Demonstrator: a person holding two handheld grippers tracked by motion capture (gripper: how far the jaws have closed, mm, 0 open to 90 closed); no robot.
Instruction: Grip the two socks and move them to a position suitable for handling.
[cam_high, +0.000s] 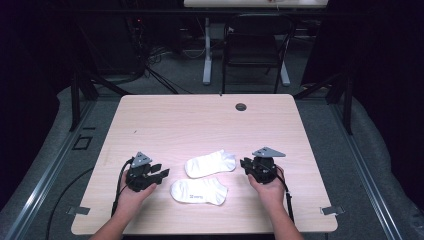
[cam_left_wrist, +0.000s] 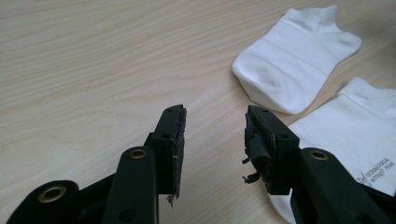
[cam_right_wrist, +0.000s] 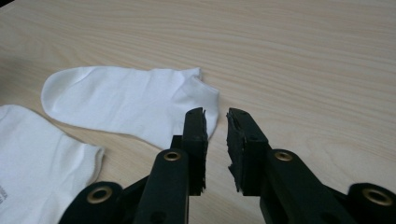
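1. The left gripper (cam_high: 161, 176) is spread, pinching nothing; the printed white ankle sock (cam_high: 199, 191) lies just beside its right jaw.
2. The right gripper (cam_right_wrist: 215, 116) stands narrowly parted, empty, at the plain sock's (cam_right_wrist: 130, 102) cuff.
3. Likely risk: closing short would pinch only bare tabletop (cam_high: 200, 125).

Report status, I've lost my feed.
Left tool open, empty. Right tool open with a narrow gap, empty, at far sock's cuff. Near sock flat. Nothing in the way.
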